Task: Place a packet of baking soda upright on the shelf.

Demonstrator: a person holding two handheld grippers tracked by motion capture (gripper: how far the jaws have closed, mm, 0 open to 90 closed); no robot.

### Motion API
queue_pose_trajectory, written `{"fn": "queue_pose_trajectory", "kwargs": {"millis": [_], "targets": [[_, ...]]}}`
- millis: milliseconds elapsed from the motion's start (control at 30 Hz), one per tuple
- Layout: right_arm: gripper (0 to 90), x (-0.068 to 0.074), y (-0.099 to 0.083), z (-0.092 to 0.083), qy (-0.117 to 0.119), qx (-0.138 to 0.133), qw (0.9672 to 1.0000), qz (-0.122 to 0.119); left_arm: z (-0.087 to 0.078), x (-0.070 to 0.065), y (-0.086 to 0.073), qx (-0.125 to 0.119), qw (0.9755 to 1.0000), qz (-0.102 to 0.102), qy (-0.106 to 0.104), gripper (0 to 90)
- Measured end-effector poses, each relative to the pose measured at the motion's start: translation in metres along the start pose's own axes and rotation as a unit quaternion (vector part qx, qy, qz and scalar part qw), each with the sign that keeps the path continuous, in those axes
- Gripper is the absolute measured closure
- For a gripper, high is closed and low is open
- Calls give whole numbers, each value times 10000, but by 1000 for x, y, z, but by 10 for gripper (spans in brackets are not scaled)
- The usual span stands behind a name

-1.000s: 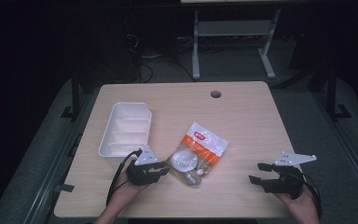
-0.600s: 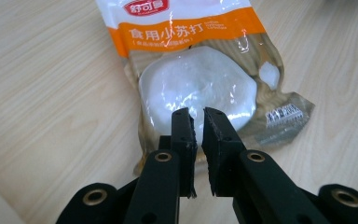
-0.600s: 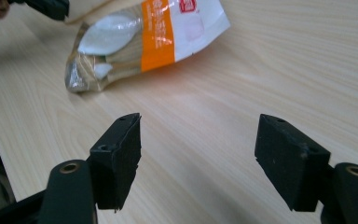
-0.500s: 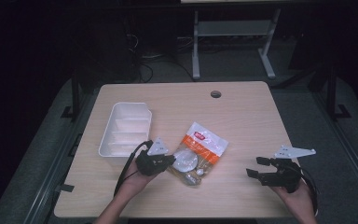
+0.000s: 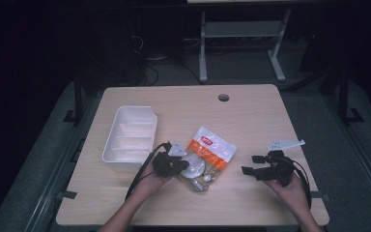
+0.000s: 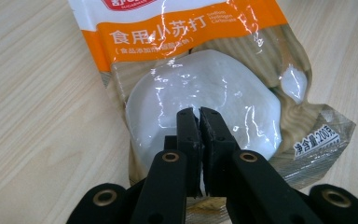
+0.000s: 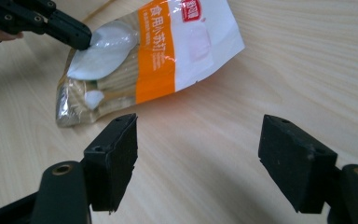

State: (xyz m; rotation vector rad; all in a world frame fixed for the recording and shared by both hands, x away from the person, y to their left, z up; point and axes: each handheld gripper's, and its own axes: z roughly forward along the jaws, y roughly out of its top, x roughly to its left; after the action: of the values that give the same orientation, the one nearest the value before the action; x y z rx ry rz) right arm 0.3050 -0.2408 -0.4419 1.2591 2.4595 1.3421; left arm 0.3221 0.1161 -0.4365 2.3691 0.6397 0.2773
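A clear bag [image 5: 208, 155] with an orange and white label lies on the wooden table; white powder shows inside it [image 6: 205, 79]. My left gripper [image 5: 185, 165] is at the bag's near left part. Its jaws have just been closing and now stand together [image 6: 199, 113], pinching the film over the white lump. In the right gripper view the left gripper [image 7: 81, 39] touches that lump of the bag [image 7: 154, 56]. My right gripper [image 5: 250, 164] hovers to the right of the bag, apart from it. Its jaws [image 7: 200, 135] have just been opening and stand wide, with bare table between them.
A white divided tray [image 5: 121, 110] stands to the left of the bag, close behind the left hand. A round cable hole [image 5: 223, 97] is near the table's far edge. A metal frame [image 5: 241, 29] stands on the floor beyond the table.
The left gripper has moved right onto the bag and shut there. The right gripper has shifted left toward the bag and its jaws have spread a little.
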Motion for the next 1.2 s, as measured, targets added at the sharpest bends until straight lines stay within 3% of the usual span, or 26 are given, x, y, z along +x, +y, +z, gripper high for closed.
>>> {"fn": "queue_pose_trajectory", "kwargs": {"millis": [433, 767, 900, 1100, 1200], "targets": [[277, -11, 24, 44, 305, 136, 9989, 338, 2, 1, 0, -1, 9999, 102, -11, 895], [311, -5, 42, 74, 471, 331, 9981, 231, 2, -3, -1, -31, 9998, 183, 102, 895], [360, -1, 47, 76, 577, 253, 9979, 176, 2, -1, -4, -109, 9999, 124, 36, 895], [488, 2, 50, 71, 691, 187, 9974, 123, 2, -3, -7, -211, 9997, 86, 103, 895], [511, 3, 50, 69, 752, 187, 9969, 145, 2, -2, -8, -243, 9996, 71, 99, 895]]}}
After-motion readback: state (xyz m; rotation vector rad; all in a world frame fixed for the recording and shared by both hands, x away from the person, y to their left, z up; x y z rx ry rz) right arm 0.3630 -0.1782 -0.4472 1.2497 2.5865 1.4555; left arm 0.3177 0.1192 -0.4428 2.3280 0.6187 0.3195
